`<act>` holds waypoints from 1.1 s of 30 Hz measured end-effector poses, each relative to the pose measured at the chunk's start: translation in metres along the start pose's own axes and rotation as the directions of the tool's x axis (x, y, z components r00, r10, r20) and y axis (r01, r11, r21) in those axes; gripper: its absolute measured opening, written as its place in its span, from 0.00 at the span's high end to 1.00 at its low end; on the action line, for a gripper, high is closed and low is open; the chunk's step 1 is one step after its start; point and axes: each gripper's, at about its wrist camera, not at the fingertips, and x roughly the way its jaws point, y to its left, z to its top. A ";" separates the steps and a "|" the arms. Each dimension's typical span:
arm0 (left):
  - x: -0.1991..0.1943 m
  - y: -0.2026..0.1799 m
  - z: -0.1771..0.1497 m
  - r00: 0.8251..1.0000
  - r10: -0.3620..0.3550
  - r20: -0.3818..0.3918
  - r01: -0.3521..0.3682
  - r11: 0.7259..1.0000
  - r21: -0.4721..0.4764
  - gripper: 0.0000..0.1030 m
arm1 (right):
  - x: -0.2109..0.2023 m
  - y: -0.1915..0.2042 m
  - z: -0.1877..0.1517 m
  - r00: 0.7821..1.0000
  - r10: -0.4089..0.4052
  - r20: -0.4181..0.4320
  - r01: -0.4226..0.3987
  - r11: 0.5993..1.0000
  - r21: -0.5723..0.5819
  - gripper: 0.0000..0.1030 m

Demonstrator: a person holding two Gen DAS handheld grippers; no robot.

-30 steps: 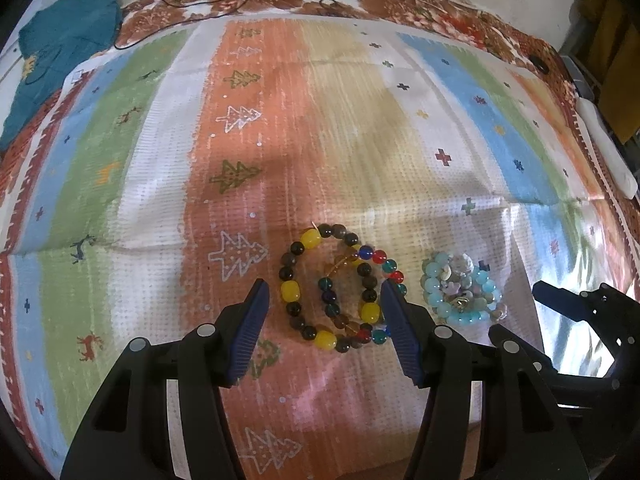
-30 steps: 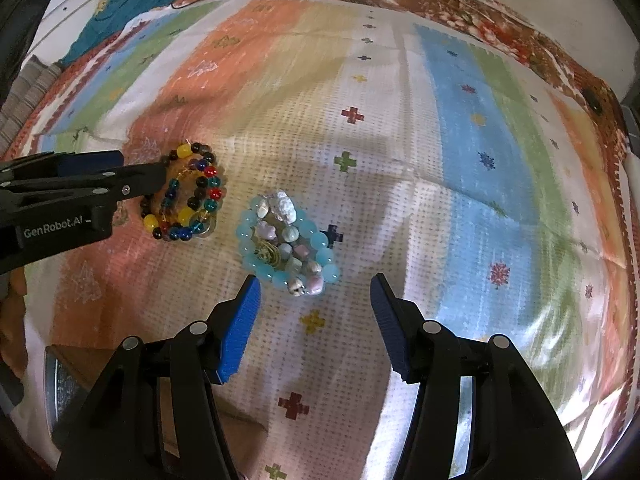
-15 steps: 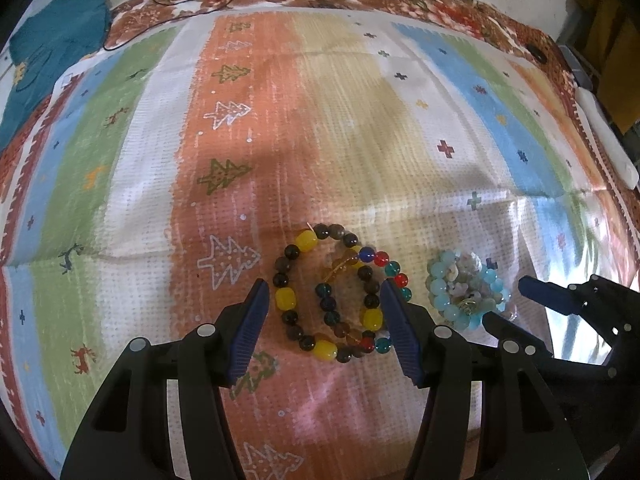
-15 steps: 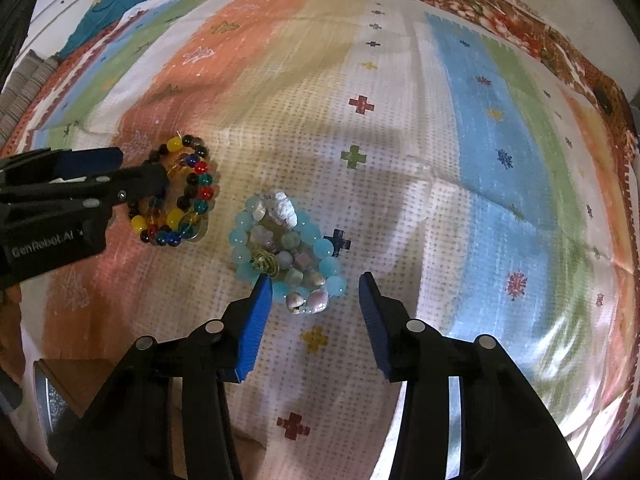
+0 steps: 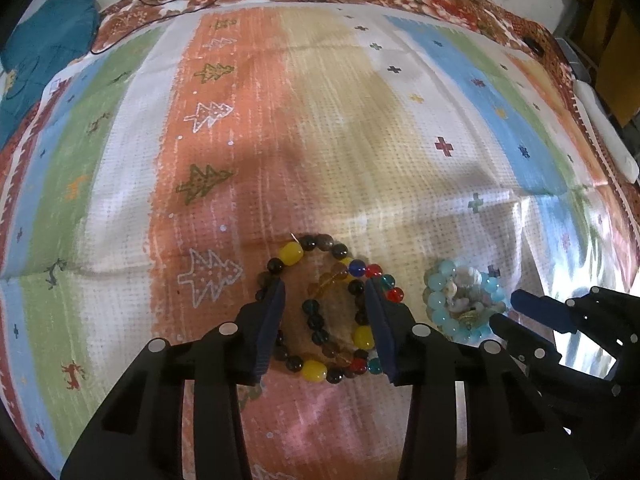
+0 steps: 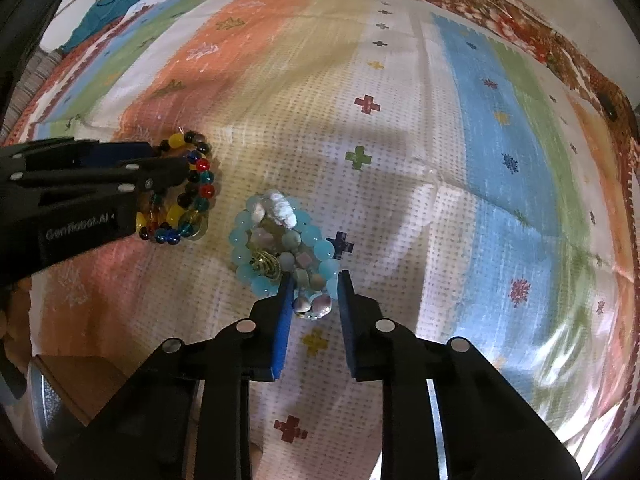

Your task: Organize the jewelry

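Closing since before, apparently: both grippers' jaws

Only one text could be read — the white brand mark "GenRobot.AI" on the black side of the left hand-held gripper, seen in the right wrist view. The letters were a little blurred, but the word was still clear enough. In the left wrist view no writing could be found on either gripper body. The striped cloth carried only woven signs — small crosses, trees and star shapes — and no letters or numbers. Nothing else in the two views had a label that I could read.
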 end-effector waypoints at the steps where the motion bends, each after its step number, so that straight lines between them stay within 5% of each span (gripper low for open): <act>1: 0.002 0.000 0.001 1.000 -0.002 -0.006 0.002 1.000 0.001 0.63 | 0.000 0.001 0.000 1.000 0.004 0.000 -0.004 1.000 -0.003 0.82; 8: 0.009 -0.001 0.002 1.000 -0.010 -0.024 0.011 1.000 0.027 0.63 | -0.001 0.002 -0.001 1.000 -0.002 0.006 0.002 1.000 -0.019 0.82; 17: 0.013 0.003 0.000 0.998 -0.057 -0.012 0.057 0.998 0.019 0.75 | -0.001 0.002 -0.003 1.000 -0.001 0.010 0.001 1.000 -0.018 0.82; 19: 0.013 0.003 -0.001 0.997 -0.073 -0.008 0.073 0.997 0.017 0.84 | -0.001 0.002 -0.003 1.000 -0.001 0.009 0.001 1.000 -0.019 0.82; 33: -0.004 -0.007 -0.001 1.000 0.009 0.008 -0.010 0.998 0.069 0.90 | -0.008 0.003 -0.002 1.000 -0.001 0.025 0.002 1.000 -0.022 0.82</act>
